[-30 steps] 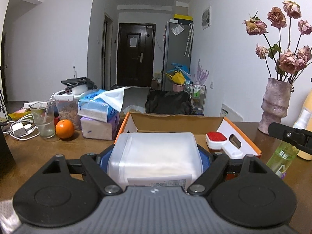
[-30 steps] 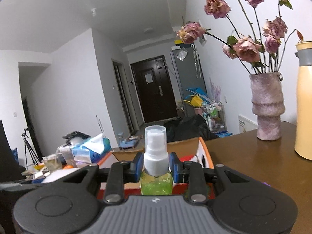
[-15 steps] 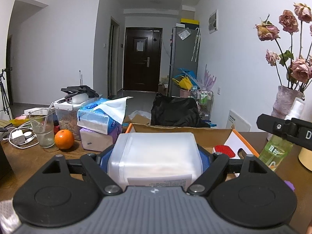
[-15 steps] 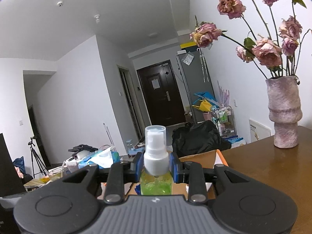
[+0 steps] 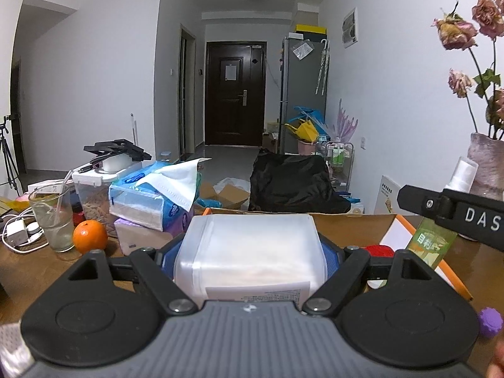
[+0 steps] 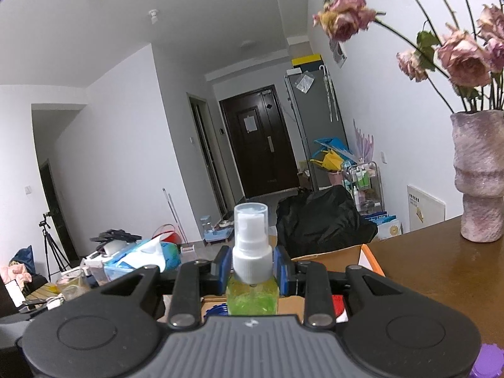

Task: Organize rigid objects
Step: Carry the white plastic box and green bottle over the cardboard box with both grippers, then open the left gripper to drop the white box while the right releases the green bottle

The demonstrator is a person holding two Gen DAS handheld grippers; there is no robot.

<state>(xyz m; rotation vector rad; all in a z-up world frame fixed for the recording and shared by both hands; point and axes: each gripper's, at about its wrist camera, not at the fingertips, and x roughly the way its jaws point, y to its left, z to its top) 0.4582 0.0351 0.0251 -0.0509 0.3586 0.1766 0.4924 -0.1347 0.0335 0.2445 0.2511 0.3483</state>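
Translucent white tub [image 5: 250, 252], printed label facing camera, clamped level in left claw [image 5: 250, 256]. Green spray bottle [image 6: 252, 271], white pump, clear cap, upright in right claw [image 6: 252, 269]. Both above open cardboard box [image 5: 356, 230].

White letters "DAS" stand on the right hand-held gripper [image 5: 453, 211]; the spray bottle [image 5: 431, 245] label is illegible.

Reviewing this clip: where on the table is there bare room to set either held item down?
Bare wood shows on the table between the cardboard box and the vase. It is crowded on the other side: tissue packs, orange, glass and cables sit close together.
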